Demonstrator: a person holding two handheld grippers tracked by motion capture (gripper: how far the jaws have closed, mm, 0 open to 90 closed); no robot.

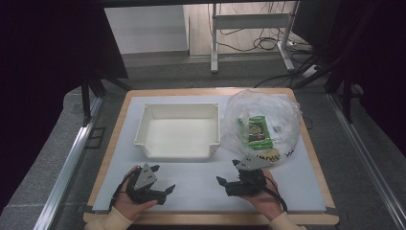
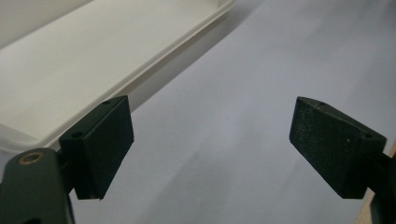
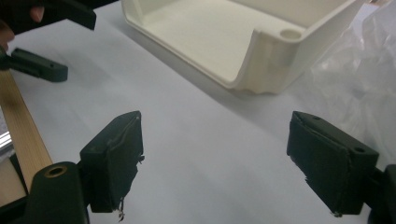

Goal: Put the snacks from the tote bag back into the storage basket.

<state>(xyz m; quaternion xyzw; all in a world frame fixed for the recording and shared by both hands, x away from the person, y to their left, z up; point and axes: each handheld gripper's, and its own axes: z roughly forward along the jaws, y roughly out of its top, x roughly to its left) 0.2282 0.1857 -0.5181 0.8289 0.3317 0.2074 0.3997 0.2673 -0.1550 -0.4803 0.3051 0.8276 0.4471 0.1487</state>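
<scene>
A low wooden table (image 1: 111, 143) stands in the middle of the room, its top covered by a pale sheet (image 1: 201, 184) that leaves a strip of wood bare along the edges. The table rests on grey speckled flooring (image 1: 38, 172), with a metal rail (image 1: 67, 167) running along its left side and another rail (image 1: 368, 163) along its right. A dark stand (image 1: 91, 91) rises near the far left corner. Beyond the table, a white metal frame (image 1: 249, 21) stands by the wall, and black cables (image 1: 265, 45) lie tangled on the floor around its legs. Dark curtains (image 1: 43, 72) hang at both sides.
</scene>
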